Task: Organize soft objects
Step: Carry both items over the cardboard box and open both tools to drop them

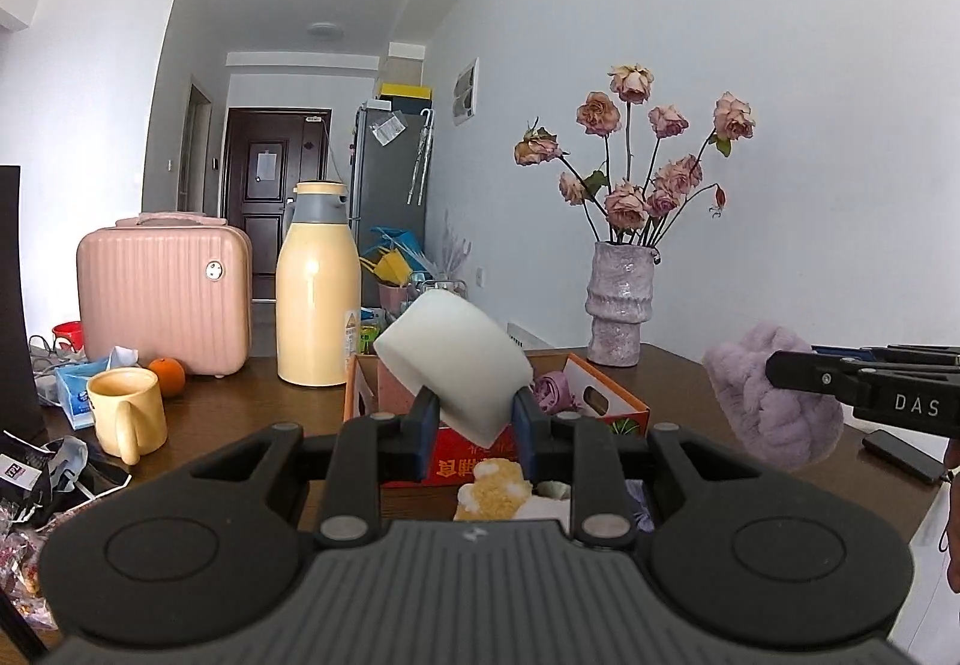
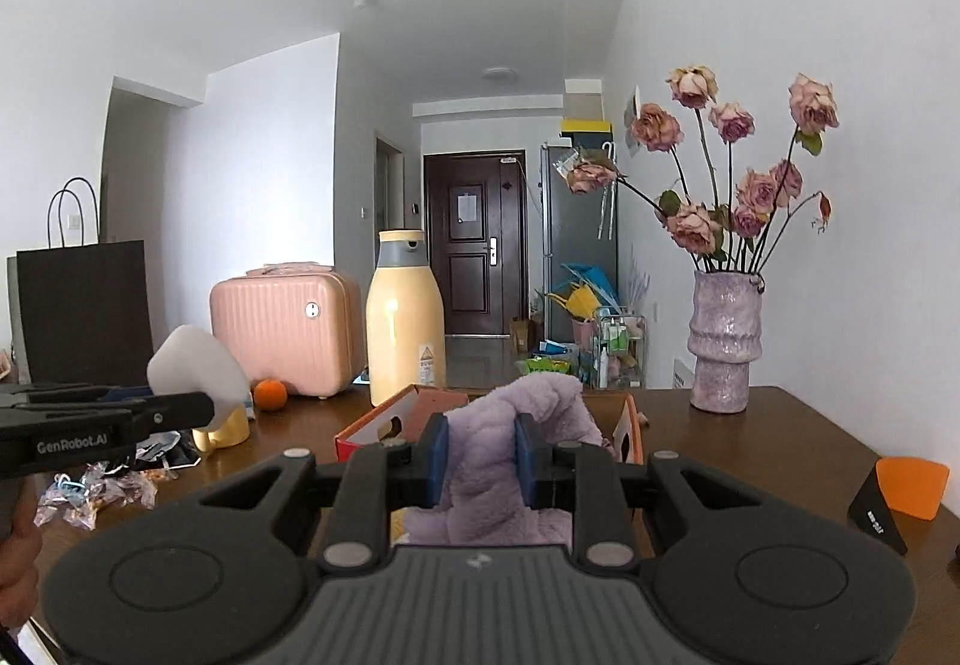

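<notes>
Left wrist view: left gripper (image 1: 475, 419) has its blue-padded fingers (image 1: 427, 416) clamped on a white rounded foam block (image 1: 459, 359), held tilted in the air above an open orange-red cardboard box (image 1: 624, 404). Inside the box a small purple fabric rose (image 1: 552, 388) lies near the back. A yellow-and-white plush item (image 1: 495, 488) sits low in front, partly hidden by the gripper body. The box sits on a dark brown wooden surface (image 1: 252, 401). Left on the surface: yellow ceramic mug (image 1: 123, 413), an orange fruit (image 1: 167, 374), pink ribbed hard-shell case (image 1: 165, 293), tall cream-yellow flask with grey lid (image 1: 318, 287). Right rear: lavender textured vase of dried pink roses (image 1: 619, 299). Far right, the right gripper (image 1: 780, 371) comes in from the edge carrying a fluffy lilac plush piece (image 1: 774, 407) in the air.

Right wrist view: right gripper (image 2: 479, 461) fingers (image 2: 435, 461) are closed tight on the lilac plush piece (image 2: 498, 455), which bunches up between them, above the box (image 2: 384, 422). The left gripper (image 2: 204, 407) is at left with the foam block (image 2: 192, 365) in front of the mug (image 2: 225, 428). Vase (image 2: 723, 341) sits at right rear; a black-and-orange wedge-shaped object (image 2: 900, 494) is on the surface at far right.
</notes>
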